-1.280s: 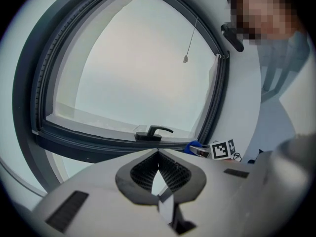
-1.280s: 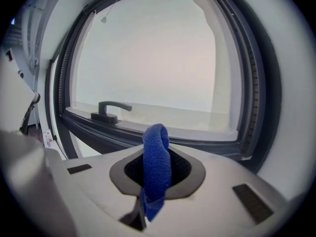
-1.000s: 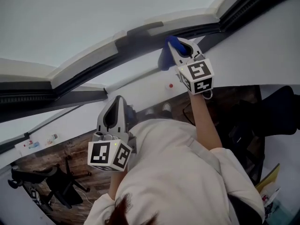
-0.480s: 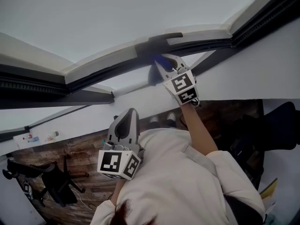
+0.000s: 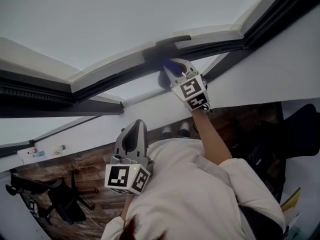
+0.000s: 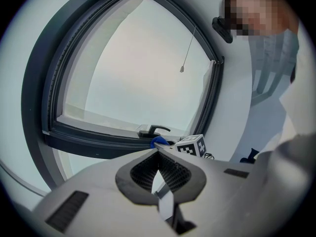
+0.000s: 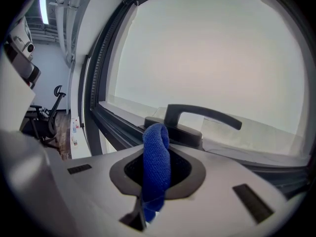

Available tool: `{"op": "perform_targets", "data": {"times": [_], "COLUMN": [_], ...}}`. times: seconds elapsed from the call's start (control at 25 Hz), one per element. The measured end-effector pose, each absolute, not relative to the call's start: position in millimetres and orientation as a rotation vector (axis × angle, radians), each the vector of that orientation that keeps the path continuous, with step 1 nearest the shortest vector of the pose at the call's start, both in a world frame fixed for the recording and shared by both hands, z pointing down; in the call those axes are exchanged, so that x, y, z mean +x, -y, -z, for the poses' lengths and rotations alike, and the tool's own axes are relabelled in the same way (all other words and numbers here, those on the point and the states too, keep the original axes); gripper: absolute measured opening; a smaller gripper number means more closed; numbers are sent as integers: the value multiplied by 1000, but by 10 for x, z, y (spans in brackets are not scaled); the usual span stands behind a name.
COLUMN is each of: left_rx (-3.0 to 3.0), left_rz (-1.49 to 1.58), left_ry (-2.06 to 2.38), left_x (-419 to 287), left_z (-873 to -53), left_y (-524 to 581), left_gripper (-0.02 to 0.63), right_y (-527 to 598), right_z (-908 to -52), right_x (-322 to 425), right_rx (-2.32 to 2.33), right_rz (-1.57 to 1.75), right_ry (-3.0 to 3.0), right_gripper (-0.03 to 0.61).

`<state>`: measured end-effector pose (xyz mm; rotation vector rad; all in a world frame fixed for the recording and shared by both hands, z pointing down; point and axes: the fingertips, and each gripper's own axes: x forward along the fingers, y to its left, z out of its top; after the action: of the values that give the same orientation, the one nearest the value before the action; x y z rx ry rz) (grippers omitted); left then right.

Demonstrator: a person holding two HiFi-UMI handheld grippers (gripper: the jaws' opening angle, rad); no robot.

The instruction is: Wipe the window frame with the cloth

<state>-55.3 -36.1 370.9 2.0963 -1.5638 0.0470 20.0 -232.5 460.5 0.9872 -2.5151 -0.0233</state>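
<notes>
My right gripper (image 5: 170, 70) clenches one blue cloth (image 7: 157, 162), which lies lengthwise along the jaws. Its fold points ahead at the single handle (image 7: 202, 113) on the window frame (image 7: 111, 118). My left gripper (image 6: 158, 151) is closed and empty.

- Wooden floor (image 5: 95, 164): dark brown planks, seen from high above.
- Office chair (image 5: 57, 200): black, on a star base; stood on the floor near its left edge.
- White ledge (image 5: 22, 159): low, at the floor's left edge.
- Small bottles (image 5: 56, 148): lay on the ledge; labels too small to read.
- Blind cord (image 6: 189, 46): thin, hung free, ended in a small weight (image 6: 182, 69).
- Ceiling light strip (image 7: 43, 8): lit.
</notes>
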Motion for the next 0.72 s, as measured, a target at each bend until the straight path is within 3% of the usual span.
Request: {"op": "perform_targets", "data": {"times": [0.72], "left_rx": [1999], "left_rz": [-33], "left_ry": [1700], "left_x": [-783], "left_z": [-3679], "left_y": [303], "left_gripper": [5], "right_y": [2419], "right_z": [-4594], "right_x": [405], "right_rx": [983], "right_rz": [6], "right_ry": [2516], "right_gripper": [44]}}
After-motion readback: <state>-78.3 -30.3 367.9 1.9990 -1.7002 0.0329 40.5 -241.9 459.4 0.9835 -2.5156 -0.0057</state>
